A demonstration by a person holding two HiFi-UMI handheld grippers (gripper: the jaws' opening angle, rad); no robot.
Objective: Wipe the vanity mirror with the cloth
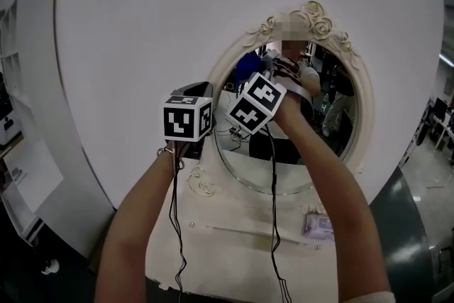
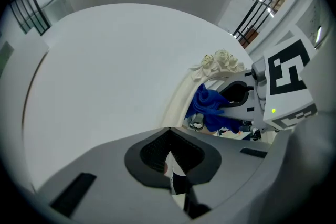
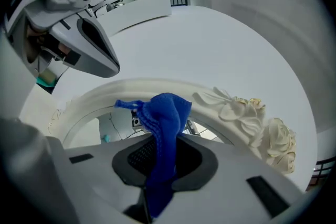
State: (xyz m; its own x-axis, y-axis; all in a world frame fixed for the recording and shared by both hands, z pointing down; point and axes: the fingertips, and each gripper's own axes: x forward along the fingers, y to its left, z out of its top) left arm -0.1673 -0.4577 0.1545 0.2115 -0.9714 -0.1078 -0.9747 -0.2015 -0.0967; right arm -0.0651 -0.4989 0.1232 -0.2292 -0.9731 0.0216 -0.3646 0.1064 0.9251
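Two grippers face the mirror (image 1: 323, 110). The right gripper (image 3: 165, 157) clenches the cloth (image 3: 167, 113), which bunches just beyond its jaws, near the mirror's top rim. The left gripper (image 2: 170, 157) is closed on nothing. The cloth looks soft and light (floppy), best pinched mid-fold.

No legible txt, labels or nrs; only b/w square codes on left cube (image 1: 187, 118) & right cube (image 1: 256, 103)

The right gripper (image 1: 267, 60) hides most of the cloth (image 1: 247, 66) in head view.
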